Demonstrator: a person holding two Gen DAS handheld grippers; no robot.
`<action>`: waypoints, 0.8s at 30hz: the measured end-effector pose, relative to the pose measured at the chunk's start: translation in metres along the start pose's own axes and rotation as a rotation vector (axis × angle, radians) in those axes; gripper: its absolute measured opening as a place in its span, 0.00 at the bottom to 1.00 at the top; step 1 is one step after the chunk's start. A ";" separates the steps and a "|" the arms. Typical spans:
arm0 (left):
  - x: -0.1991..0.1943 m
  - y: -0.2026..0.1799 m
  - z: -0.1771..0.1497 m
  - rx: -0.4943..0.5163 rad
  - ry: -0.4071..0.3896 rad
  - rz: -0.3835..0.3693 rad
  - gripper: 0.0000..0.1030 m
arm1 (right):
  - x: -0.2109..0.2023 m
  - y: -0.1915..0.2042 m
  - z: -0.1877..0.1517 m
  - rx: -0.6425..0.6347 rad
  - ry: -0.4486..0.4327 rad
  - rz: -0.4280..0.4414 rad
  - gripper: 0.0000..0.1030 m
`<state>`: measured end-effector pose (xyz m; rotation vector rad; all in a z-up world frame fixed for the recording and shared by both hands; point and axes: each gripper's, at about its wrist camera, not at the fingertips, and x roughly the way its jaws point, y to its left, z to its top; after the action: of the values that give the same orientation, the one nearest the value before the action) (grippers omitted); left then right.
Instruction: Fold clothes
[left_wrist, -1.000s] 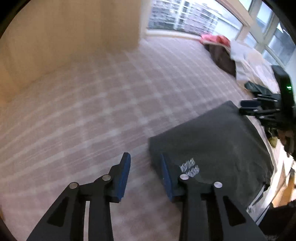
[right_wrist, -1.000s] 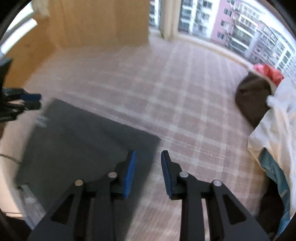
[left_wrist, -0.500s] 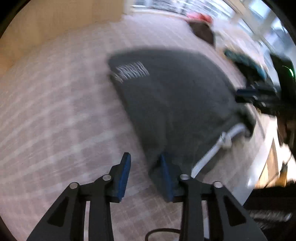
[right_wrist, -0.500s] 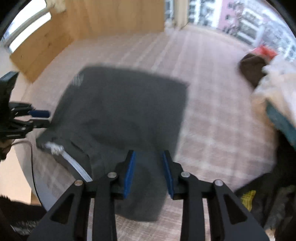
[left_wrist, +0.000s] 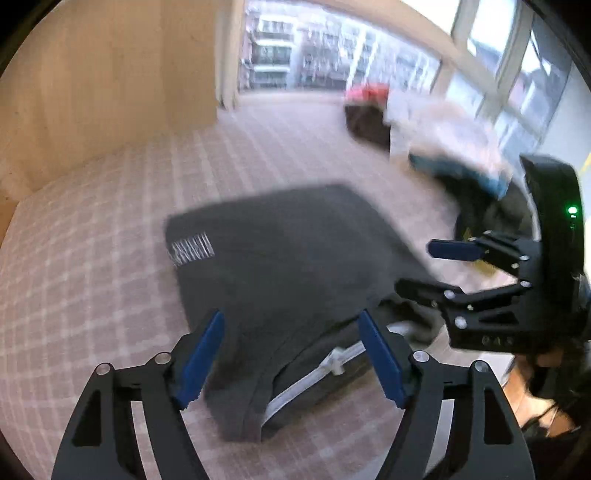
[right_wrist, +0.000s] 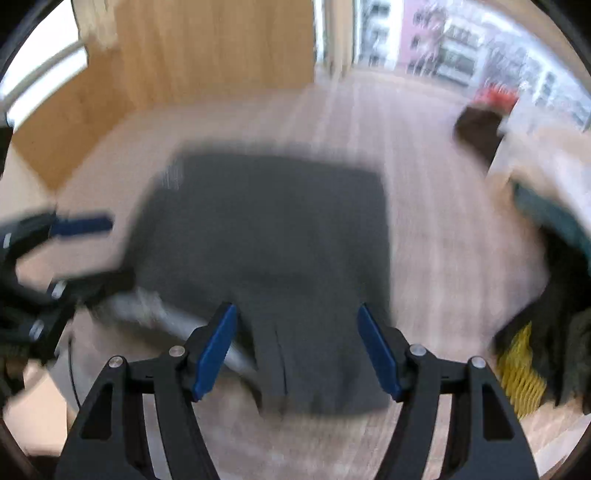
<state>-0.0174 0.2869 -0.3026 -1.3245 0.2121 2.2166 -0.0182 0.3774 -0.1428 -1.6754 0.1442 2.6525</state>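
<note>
1. Far left there's a wooden wall (left_wrist: 92, 92) running along the edge of the checked bed cover (left_wrist: 92, 258), nothing on that side of the cover.
2. The left gripper (left_wrist: 291, 354) is pointing down at the near end of the dark grey garment (left_wrist: 295, 251). Its jaws are opening, blue pads well apart, cloth lying below the gap but not pinched.
3. The garment is folded into a rough rectangle mid-cover, with white lettering (left_wrist: 192, 249) at its far left corner and a white drawstring (left_wrist: 332, 365) poking out of the near edge.
4. The right gripper (right_wrist: 295, 350) is also opening, pads apart over the near edge, gripping nothing.
5. Far right: a pile of other clothes (left_wrist: 443, 147) by the windows, pretty blurry.
</note>
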 end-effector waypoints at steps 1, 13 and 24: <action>0.021 0.000 -0.008 0.012 0.050 0.003 0.68 | 0.006 -0.003 -0.011 -0.009 0.046 0.013 0.65; 0.095 0.081 -0.004 -0.332 0.037 -0.041 0.71 | 0.005 -0.097 0.055 0.241 -0.132 0.076 0.81; 0.206 0.059 -0.003 -0.305 0.115 0.008 0.71 | 0.058 -0.077 0.049 0.151 -0.041 0.042 0.82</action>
<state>-0.1213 0.3125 -0.4877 -1.6153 -0.0831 2.2461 -0.0833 0.4554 -0.1806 -1.5892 0.3734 2.6281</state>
